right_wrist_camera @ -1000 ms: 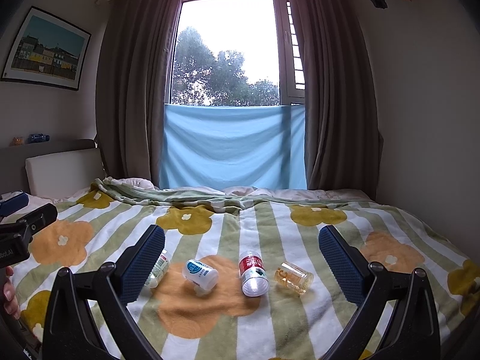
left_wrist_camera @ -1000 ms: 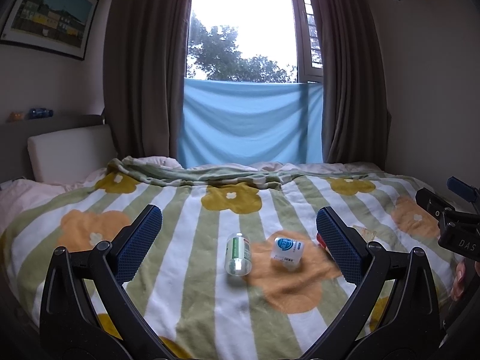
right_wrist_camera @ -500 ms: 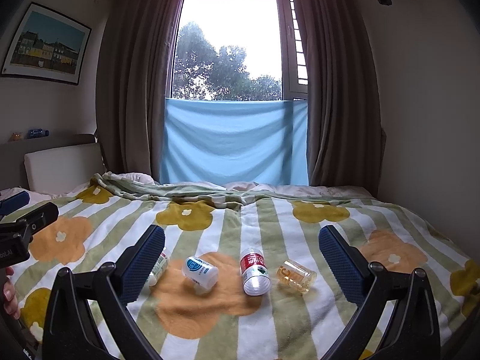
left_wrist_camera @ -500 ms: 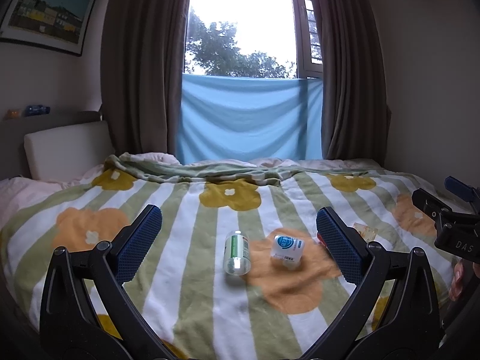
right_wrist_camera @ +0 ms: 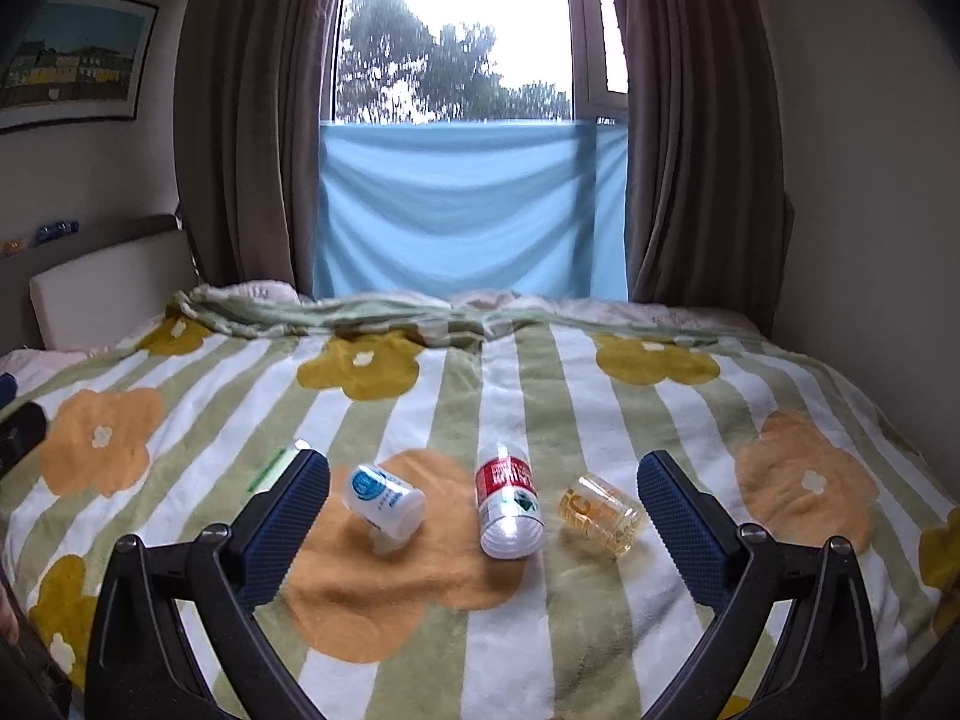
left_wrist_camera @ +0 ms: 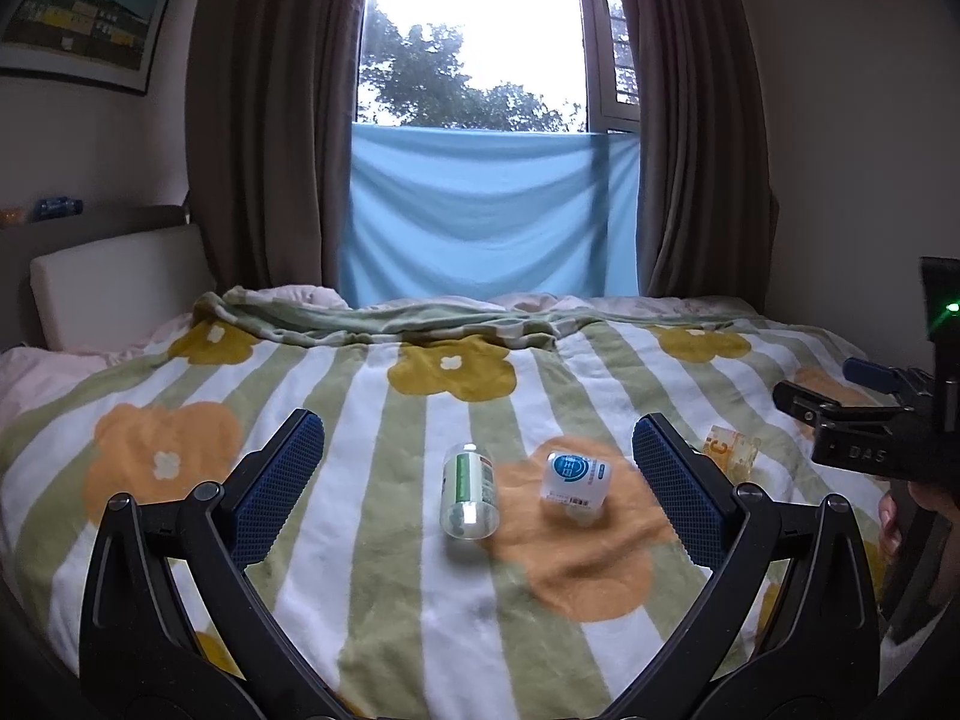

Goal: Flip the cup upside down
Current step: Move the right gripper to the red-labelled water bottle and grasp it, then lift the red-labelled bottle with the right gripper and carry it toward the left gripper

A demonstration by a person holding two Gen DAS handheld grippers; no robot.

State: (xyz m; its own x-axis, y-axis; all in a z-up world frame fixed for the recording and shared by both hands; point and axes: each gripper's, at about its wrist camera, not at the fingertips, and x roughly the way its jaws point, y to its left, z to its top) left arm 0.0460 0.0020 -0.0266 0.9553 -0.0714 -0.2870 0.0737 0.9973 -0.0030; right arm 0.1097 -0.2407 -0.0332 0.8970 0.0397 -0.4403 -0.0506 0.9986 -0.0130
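A clear amber cup [right_wrist_camera: 602, 516] lies on its side on the flowered blanket [right_wrist_camera: 600, 618], just left of my right gripper's right finger. My right gripper [right_wrist_camera: 485, 462] is open, with the cup, a red-label bottle [right_wrist_camera: 509, 507] and a blue-label white bottle [right_wrist_camera: 384, 501] lying ahead of it. In the left wrist view my left gripper [left_wrist_camera: 477, 426] is open over a green-label bottle [left_wrist_camera: 470, 499] and the blue-label bottle [left_wrist_camera: 575, 480]. The cup [left_wrist_camera: 729, 453] peeks out behind its right finger. The right gripper [left_wrist_camera: 840, 414] also shows at the far right there.
The green-label bottle [right_wrist_camera: 279, 468] is partly hidden behind my right gripper's left finger. A folded green blanket edge [right_wrist_camera: 372, 318] runs across the far side of the bed. A headboard cushion [left_wrist_camera: 114, 282] stands far left. A hand [left_wrist_camera: 900, 516] holds the right gripper.
Both wrist views have tipped down toward the bed, so the window and bottles sit higher in frame. The cup and bottles lie where they were. Both grippers stay open.
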